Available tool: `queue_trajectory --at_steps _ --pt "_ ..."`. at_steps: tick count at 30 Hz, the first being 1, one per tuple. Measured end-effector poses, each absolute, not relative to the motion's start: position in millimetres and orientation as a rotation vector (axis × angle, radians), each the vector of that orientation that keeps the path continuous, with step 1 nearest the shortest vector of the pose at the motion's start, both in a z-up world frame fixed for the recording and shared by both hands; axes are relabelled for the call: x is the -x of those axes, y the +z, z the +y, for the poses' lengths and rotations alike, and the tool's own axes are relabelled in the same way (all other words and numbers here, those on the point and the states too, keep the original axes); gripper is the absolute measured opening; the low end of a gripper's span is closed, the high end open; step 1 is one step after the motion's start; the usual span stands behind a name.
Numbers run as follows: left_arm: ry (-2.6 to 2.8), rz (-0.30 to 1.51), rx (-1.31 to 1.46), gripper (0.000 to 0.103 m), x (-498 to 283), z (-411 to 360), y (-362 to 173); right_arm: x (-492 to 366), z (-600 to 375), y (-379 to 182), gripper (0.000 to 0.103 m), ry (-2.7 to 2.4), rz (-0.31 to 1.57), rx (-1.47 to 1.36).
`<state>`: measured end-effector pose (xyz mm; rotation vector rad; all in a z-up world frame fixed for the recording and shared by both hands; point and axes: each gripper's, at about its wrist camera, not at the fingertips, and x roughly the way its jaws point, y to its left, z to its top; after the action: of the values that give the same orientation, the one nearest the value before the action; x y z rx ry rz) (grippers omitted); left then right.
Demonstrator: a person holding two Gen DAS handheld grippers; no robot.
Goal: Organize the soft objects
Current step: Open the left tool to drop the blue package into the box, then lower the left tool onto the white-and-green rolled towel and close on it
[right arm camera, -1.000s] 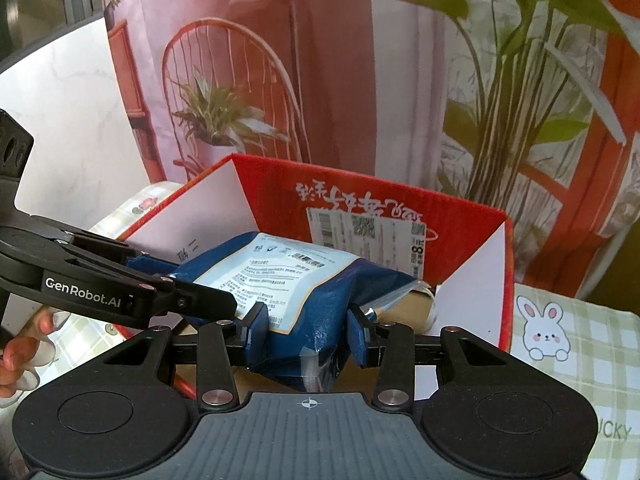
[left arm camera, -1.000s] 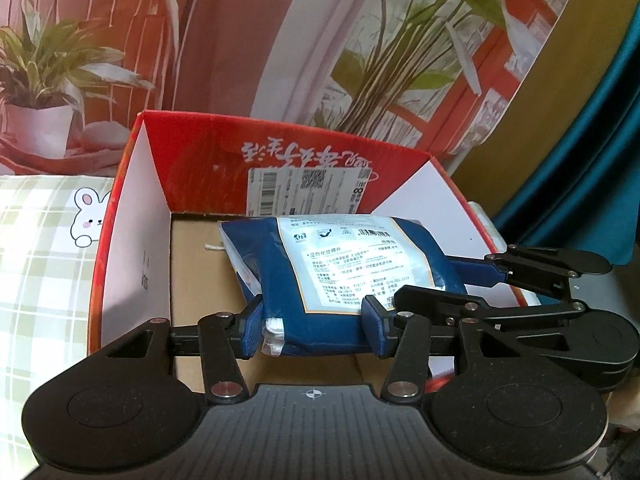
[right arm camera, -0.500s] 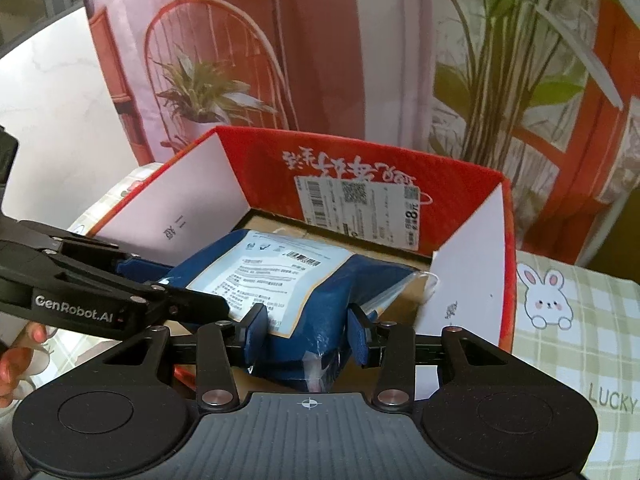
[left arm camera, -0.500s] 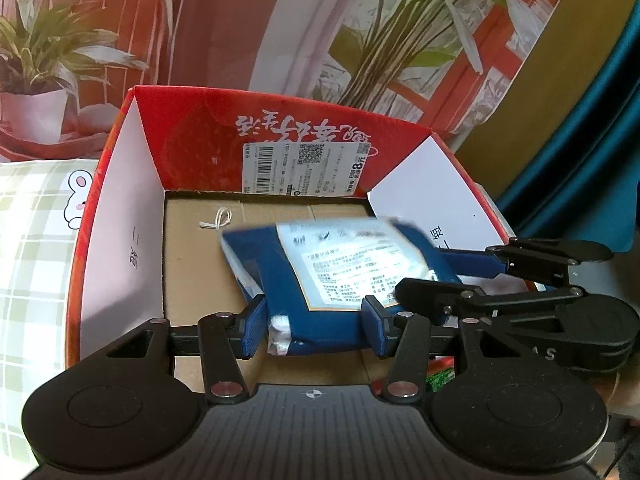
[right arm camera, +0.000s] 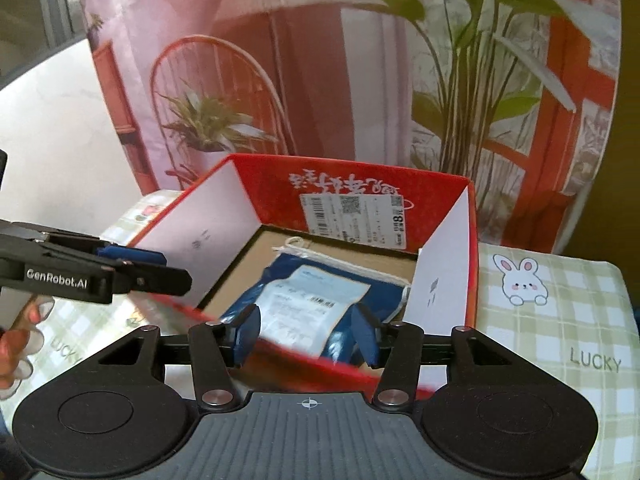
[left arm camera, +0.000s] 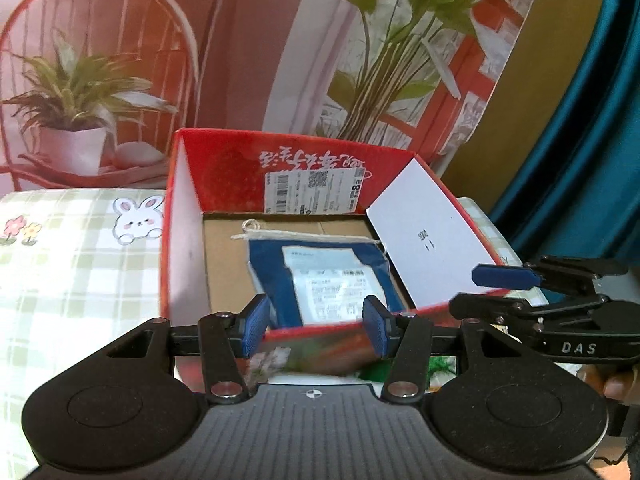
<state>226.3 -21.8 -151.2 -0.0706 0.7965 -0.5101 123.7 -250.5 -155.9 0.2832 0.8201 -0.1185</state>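
Red cardboard box (left arm camera: 224, 176) ahead of both tongs, blue packet (left arm camera: 320, 276) lying inside, released since earlier, left gripper (left arm camera: 316, 330) spread empty, right gripper (right arm camera: 306, 334) opening, empty.

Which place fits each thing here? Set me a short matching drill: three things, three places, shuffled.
Things:
1. soft blue package with a white label
2. white shipping label
3. white rabbit print

Places:
A. on the green checked cloth beside the box
B. lying on the cardboard floor of the red box
C. stuck on the box's far inner wall

Pairs: 1-B, 2-C, 3-A
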Motion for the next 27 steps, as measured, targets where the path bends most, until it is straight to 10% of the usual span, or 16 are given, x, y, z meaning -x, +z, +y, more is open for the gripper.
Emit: queue_trajectory --at_steps 27 --pt "-0.466 0.892 0.156 0.063 -202 -4 -200 -47 -196 -179 0.063 -0.087 0.932 -0.228"
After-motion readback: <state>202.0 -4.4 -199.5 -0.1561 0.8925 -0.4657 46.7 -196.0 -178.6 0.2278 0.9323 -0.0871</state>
